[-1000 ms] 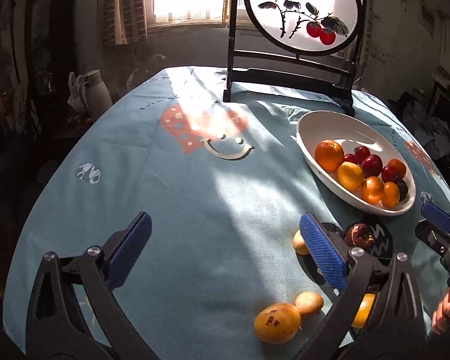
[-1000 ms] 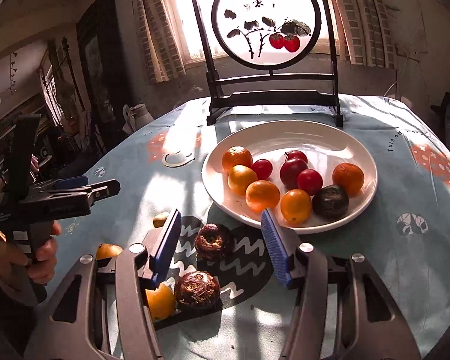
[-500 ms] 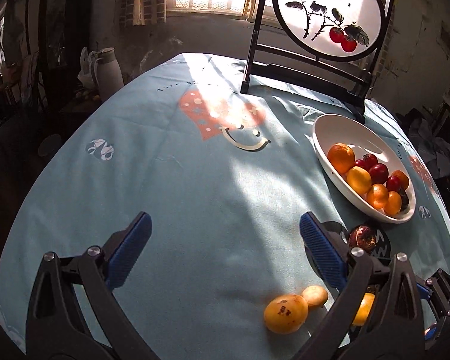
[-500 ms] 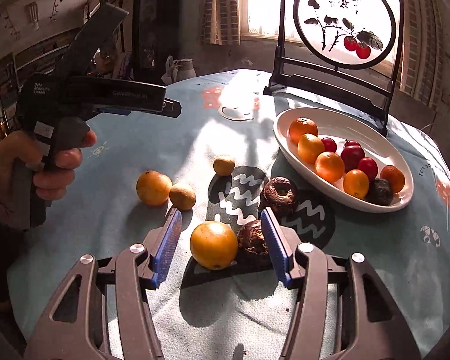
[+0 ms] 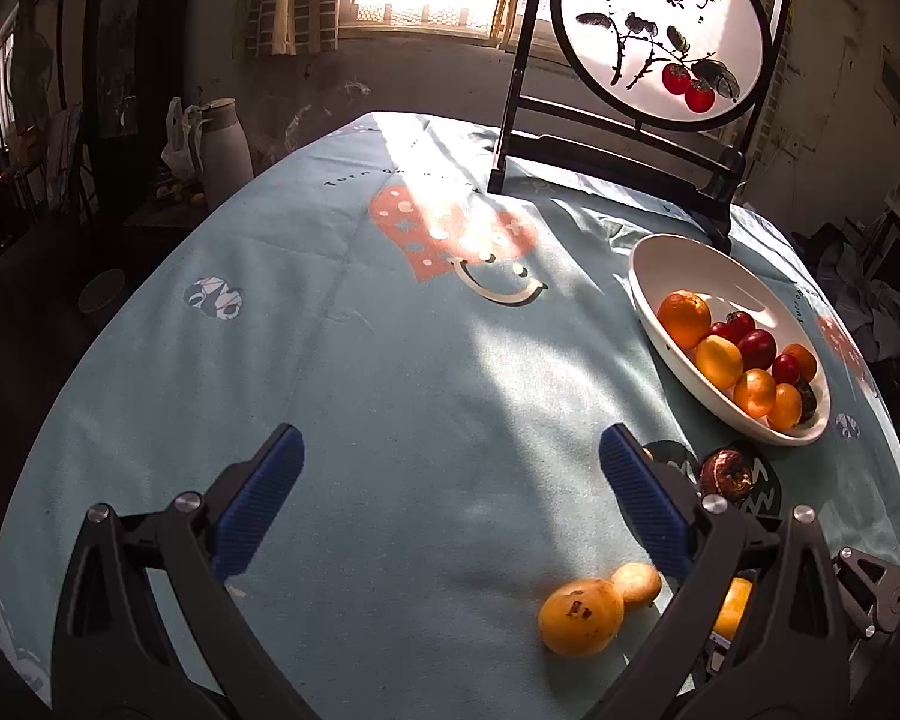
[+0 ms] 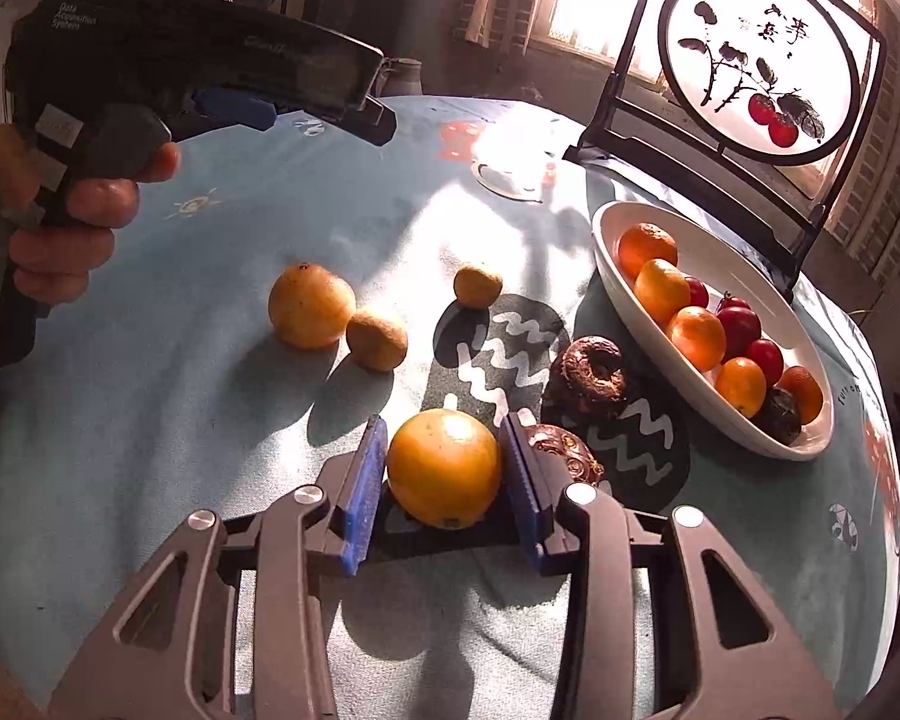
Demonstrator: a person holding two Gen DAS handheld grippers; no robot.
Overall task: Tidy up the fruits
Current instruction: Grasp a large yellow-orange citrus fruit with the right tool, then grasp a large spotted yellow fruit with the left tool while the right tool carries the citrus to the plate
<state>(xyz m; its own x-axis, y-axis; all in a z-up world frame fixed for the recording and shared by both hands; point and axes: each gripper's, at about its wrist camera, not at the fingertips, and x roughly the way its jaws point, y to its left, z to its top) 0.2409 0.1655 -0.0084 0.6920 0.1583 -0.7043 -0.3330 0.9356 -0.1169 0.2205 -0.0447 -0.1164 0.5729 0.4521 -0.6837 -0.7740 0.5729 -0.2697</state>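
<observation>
My right gripper (image 6: 444,474) has closed around a large orange (image 6: 444,467) on the tablecloth; both blue pads sit against its sides. A dark wrinkled fruit (image 6: 564,459) lies just right of it and another (image 6: 591,369) lies beyond. A second large orange (image 6: 311,313) and two small yellow fruits (image 6: 377,340) (image 6: 477,285) lie loose to the left. The white oval plate (image 6: 630,300) holds several oranges and red fruits. My left gripper (image 5: 450,492) is open and empty above bare cloth; the loose orange (image 5: 581,617) lies at its lower right.
A black-framed round painted screen (image 5: 660,36) stands at the table's far edge behind the plate. A white jug (image 5: 225,144) stands off the table at the left. The left gripper's body and hand (image 6: 120,90) hover at upper left in the right wrist view.
My right gripper moved forward and closed its pads onto the large orange. My left gripper drew back slightly and stayed open.
</observation>
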